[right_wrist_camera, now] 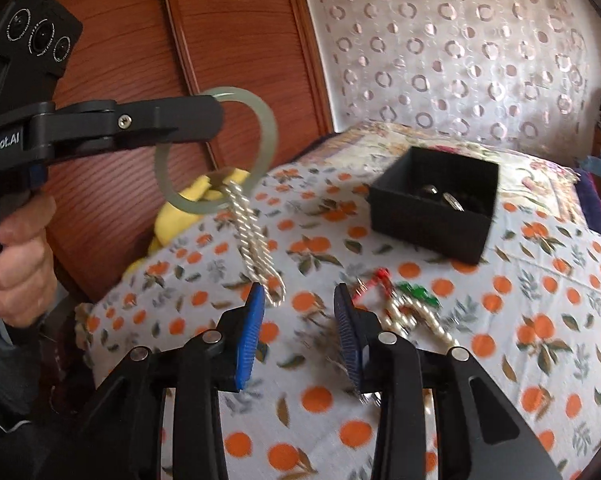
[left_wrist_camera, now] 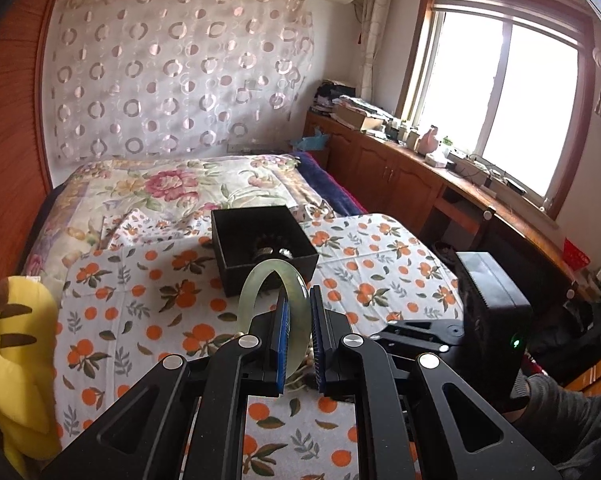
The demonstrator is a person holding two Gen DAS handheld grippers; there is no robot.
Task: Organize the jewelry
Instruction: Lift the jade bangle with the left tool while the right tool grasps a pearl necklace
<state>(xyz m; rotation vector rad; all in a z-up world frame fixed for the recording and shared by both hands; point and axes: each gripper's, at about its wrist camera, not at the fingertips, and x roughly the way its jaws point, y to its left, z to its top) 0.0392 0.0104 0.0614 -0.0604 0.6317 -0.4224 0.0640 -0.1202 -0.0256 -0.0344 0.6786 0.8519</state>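
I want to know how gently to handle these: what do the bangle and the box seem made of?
Bangle: pale green, translucent and glossy, so likely jade or glass. Box: matte black with thin straight walls, probably cardboard, though plastic is possible.

A pale green bangle [left_wrist_camera: 270, 280] looks like polished jade, smooth, glossy and slightly translucent. From it hangs a twisted silvery metal chain [right_wrist_camera: 256, 248] with a bright shine. The left gripper [left_wrist_camera: 299, 344] is matt black plastic with round bare-metal pins and ribbed blue rubbery pads [left_wrist_camera: 283, 344]. A square black box [left_wrist_camera: 266, 250] has a matt, card-like finish. The bedsheet [left_wrist_camera: 160, 320] is thin, matt cotton-like cloth printed with oranges. A pearl-like bead string [right_wrist_camera: 416, 320] is softly glossy. A yellow plush toy [left_wrist_camera: 16, 364] looks fuzzy. The wardrobe door [right_wrist_camera: 140, 32] is reddish wood with a satin sheen.
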